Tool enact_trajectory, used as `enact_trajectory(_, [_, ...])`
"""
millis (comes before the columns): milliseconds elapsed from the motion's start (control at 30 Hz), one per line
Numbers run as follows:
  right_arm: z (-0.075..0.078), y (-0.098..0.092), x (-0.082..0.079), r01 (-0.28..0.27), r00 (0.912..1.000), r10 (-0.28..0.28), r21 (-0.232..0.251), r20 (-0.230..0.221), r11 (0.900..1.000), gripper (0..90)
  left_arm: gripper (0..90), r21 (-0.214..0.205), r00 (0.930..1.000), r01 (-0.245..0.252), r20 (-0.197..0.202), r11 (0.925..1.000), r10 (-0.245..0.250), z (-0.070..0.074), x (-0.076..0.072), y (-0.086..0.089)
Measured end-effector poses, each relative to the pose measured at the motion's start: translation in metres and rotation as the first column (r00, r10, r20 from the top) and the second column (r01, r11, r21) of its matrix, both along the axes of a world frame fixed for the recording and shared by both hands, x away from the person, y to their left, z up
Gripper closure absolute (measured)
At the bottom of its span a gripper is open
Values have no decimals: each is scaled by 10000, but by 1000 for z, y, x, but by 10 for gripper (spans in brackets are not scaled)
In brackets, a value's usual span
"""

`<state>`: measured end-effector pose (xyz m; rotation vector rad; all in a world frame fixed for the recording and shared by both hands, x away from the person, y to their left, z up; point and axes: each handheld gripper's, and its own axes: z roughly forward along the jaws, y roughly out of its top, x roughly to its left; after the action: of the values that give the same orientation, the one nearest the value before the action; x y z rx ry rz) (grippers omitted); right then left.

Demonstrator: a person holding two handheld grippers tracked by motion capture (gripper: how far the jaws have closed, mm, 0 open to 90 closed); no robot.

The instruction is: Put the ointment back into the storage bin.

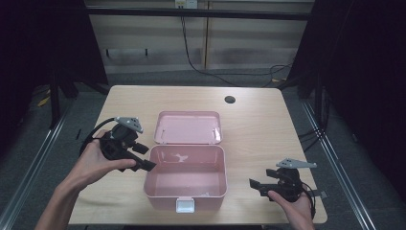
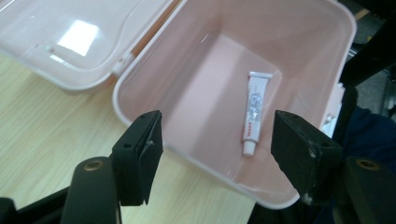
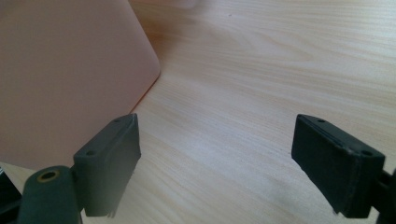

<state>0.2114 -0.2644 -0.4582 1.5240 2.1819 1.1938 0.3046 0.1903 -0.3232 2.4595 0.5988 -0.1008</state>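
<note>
Light wood worktop [image 1: 249, 124], dark curtains either side, cables on the grey floor behind. Pink box [image 1: 186, 184] sits mid-worktop near my edge, lid [image 1: 188, 127] flipped fully open and lying flat behind it, white latch [image 1: 185, 205] on the near wall. Small white tube [image 2: 254, 112] lies flat on the box floor, cap end toward my left gripper's side. My left gripper [image 1: 143, 158] hangs just beside the box's left rim, tilted in toward the opening; fingers [image 2: 140, 156] spread wide, nothing between them. My right gripper [image 1: 254, 184] is low over bare worktop right of the box, apart from it, pointing at its right wall; fingers [image 3: 109, 163] wide apart too, empty. Both hands grip the handles.
</note>
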Motion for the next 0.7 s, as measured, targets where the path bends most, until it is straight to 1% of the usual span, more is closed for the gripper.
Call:
enact_trajectory(33, [0, 0, 0, 0, 10000, 0, 0, 0, 10000, 151, 341, -17, 9999, 71, 93, 10000, -71, 0, 1, 4])
enact_trajectory(100, [0, 0, 0, -23, 10000, 23, -31, -6, 10000, 151, 333, -415, 9996, -294, 23, 9987, 295, -2, 0, 11])
enact_trajectory(133, [0, 1, 0, -15, 10000, 15, -20, -8, 10000, 151, 330, -513, 9995, -298, 63, 9982, 301, -3, 0, 14])
enact_trajectory(200, [0, 1, 0, -3, 10000, 3, -22, -40, 10000, 151, 331, -571, 9991, -417, 50, 9975, 421, -5, 0, 19])
enact_trajectory(233, [0, 2, 0, -16, 10000, 16, -16, -44, 10000, 151, 331, -547, 9985, -525, 111, 9971, 532, -6, 0, 22])
enact_trajectory(267, [0, 2, 0, -33, 10000, 33, -25, -32, 10000, 151, 330, -673, 9978, -615, 194, 9958, 630, -7, 0, 24])
enact_trajectory(333, [0, 2, 0, 6, 10000, -6, -23, -31, 10000, 151, 328, -801, 9969, -762, 145, 9939, 776, -9, 0, 30])
enact_trajectory(400, [0, 1, 0, 10, 10000, -10, -32, -12, 10000, 151, 322, -838, 9944, -1030, 134, 9911, 1045, -13, 0, 35])
enact_trajectory(433, [0, 1, 0, 3, 10000, -3, -49, 11, 10000, 151, 322, -890, 9938, -1087, 121, 9901, 1102, -15, 0, 38])
enact_trajectory(467, [0, 1, 0, 25, 10000, -25, -44, -58, 10000, 151, 321, -921, 9934, -1135, 58, 9893, 1145, -17, 1, 41])
enact_trajectory(500, [0, 2, 0, 15, 10000, -16, -59, -50, 10000, 151, 321, -959, 9910, -1326, 43, 9865, 1337, -20, 0, 42])
enact_trajectory(567, [-1, 2, 1, 3, 10000, -4, -90, -64, 10000, 151, 321, -831, 9880, -1539, 6, 9846, 1545, -24, -1, 46])
enact_trajectory(600, [-1, 2, 1, 5, 10000, -6, -91, -56, 10000, 151, 319, -884, 9875, -1565, 73, 9837, 1577, -26, -1, 49])
enact_trajectory(633, [-1, 2, 1, 3, 10000, -3, -101, -75, 9999, 151, 320, -954, 9854, -1682, 94, 9811, 1699, -29, -2, 51])
enact_trajectory(700, [-1, 2, 0, 15, 10000, -16, -115, -66, 9999, 152, 321, -876, 9832, -1815, 48, 9795, 1826, -36, -1, 57])
